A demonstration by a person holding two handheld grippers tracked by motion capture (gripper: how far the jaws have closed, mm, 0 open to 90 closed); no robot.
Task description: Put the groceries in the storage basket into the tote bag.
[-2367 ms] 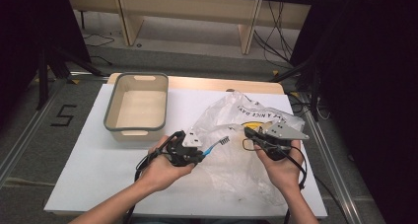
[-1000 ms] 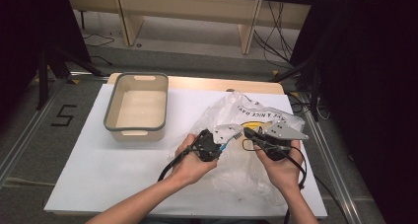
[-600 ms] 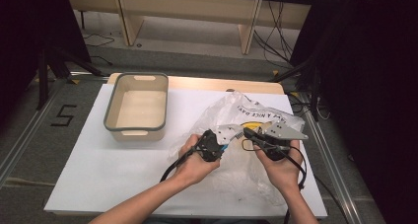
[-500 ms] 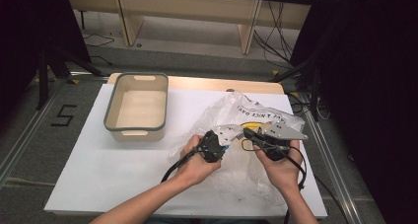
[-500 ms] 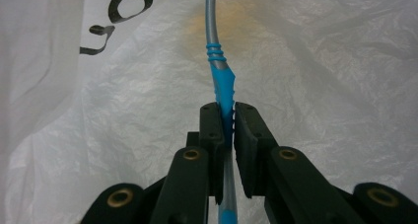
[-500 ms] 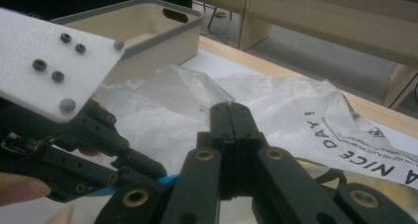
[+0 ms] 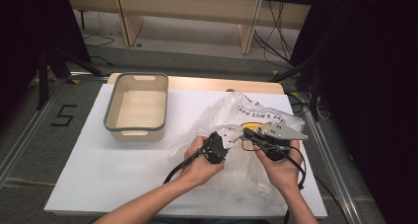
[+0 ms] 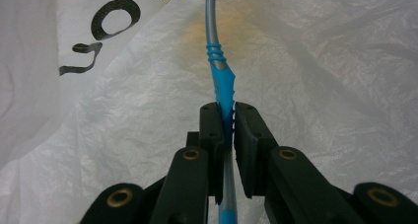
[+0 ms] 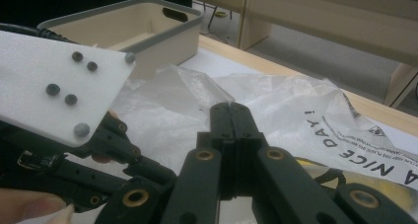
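Toothbrush [image 8: 220,81] pinched by left tongs [image 8: 226,123], right tongs [image 9: 230,116] clamping plastic bag [image 7: 256,113], tub [image 7: 137,108] well apart.

Lab or recording studio setup, not a home. White board [image 7: 123,179] laid as work surface over a wooden table [image 7: 207,83], set on grey carpet floor [image 7: 29,150]. Metal floor rails [image 7: 22,137] along both sides, black "5" marker [image 7: 63,115] taped on floor at left. Black curtains [image 7: 365,86] hanging left and right, stand legs [image 7: 59,61] in front of left one. Loose cables [image 7: 276,36] on floor behind, under plain wooden bench or shelving [image 7: 197,7]. Handheld gripper [image 7: 268,142] with cable and grey tracking plate: data-collection gear.
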